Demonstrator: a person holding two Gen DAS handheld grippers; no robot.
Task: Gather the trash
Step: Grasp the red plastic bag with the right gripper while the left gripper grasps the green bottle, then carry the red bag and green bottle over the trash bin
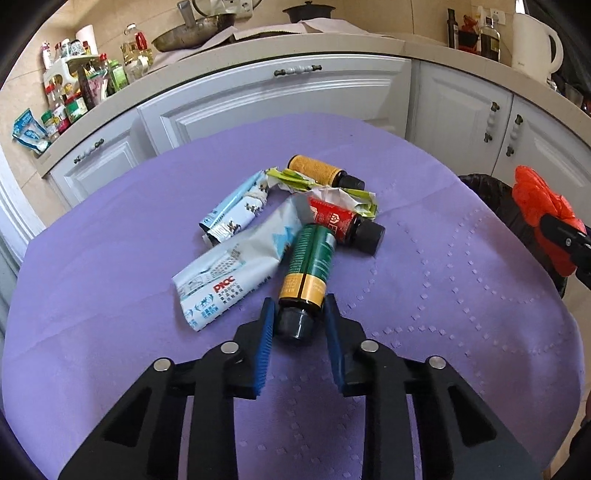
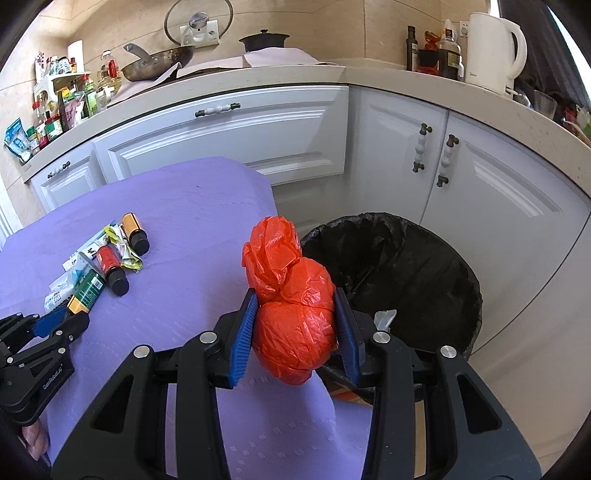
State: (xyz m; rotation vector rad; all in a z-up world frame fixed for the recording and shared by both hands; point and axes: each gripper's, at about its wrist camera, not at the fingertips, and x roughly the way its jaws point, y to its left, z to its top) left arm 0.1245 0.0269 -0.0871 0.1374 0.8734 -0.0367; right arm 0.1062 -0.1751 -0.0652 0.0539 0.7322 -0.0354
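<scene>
A pile of trash lies on the purple tablecloth: a green and yellow bottle, a red bottle, an orange bottle, a white PICC wrapper, a blue-white wrapper and crumpled green paper. My left gripper stands open around the green bottle's black cap, with small gaps on both sides. My right gripper is shut on a knotted orange plastic bag, at the table's right edge beside the black-lined bin. The pile also shows in the right wrist view.
White kitchen cabinets curve behind the table. The counter holds spice jars, a pan, a black pot, dark bottles and a white kettle. The bin stands on the floor right of the table.
</scene>
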